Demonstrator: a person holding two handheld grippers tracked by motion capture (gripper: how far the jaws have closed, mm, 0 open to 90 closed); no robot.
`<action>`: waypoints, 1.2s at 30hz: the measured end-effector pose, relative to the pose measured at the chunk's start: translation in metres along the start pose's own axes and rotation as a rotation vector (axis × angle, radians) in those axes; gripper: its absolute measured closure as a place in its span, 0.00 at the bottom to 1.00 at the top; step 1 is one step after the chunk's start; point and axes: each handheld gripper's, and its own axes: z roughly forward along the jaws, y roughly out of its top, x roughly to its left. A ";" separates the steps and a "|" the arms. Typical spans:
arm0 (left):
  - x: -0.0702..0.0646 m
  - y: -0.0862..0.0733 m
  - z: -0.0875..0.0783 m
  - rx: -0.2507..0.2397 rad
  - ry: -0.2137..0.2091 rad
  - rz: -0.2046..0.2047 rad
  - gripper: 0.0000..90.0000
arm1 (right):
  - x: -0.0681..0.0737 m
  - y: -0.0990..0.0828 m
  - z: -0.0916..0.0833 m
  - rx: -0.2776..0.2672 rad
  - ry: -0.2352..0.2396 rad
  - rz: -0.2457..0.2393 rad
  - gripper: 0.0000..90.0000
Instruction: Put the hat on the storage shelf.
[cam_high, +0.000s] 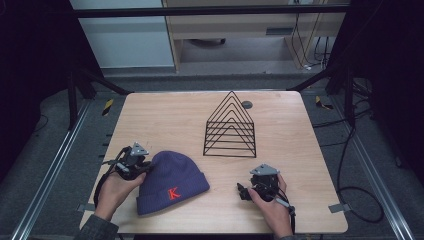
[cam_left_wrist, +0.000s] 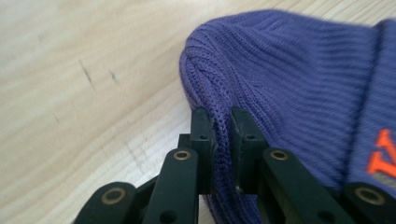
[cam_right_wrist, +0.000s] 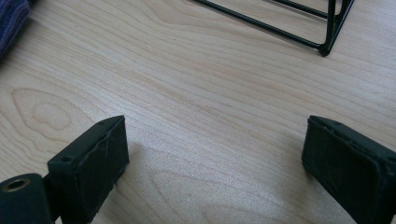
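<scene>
A fold of the hat (cam_left_wrist: 299, 79) was pinched by the left claw (cam_left_wrist: 223, 135), while the right claw (cam_right_wrist: 212, 154) was held apart over the worktop (cam_right_wrist: 196, 84).

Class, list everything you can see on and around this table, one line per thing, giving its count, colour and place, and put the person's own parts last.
Beanie: one, purple with an orange K, near left part of the table, lying flat.
Wire rack: one, black, triangular frames, standing at the middle of the table, toward the far side.
Table: one, light wood, centre of the high view.
Round disc: one, grey, on the table just behind the wire rack.
Cables: several, black, on the floor to the right.
Left claw: one, black, pinched on a fold at the beanie's crown.
Right claw: one, black, jaws wide apart over bare wood, near right.
Hands: two, one on each claw.
</scene>
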 end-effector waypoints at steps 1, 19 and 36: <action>-0.001 0.002 -0.002 -0.008 0.000 0.007 0.90 | 0.000 0.000 0.000 -0.001 -0.001 -0.001 0.08; -0.012 0.039 -0.020 -0.047 0.013 0.124 0.90 | 0.000 0.000 0.000 -0.002 0.000 -0.005 0.08; -0.014 0.077 -0.072 -0.146 0.049 0.237 0.90 | 0.000 0.000 0.000 -0.001 0.000 -0.003 0.08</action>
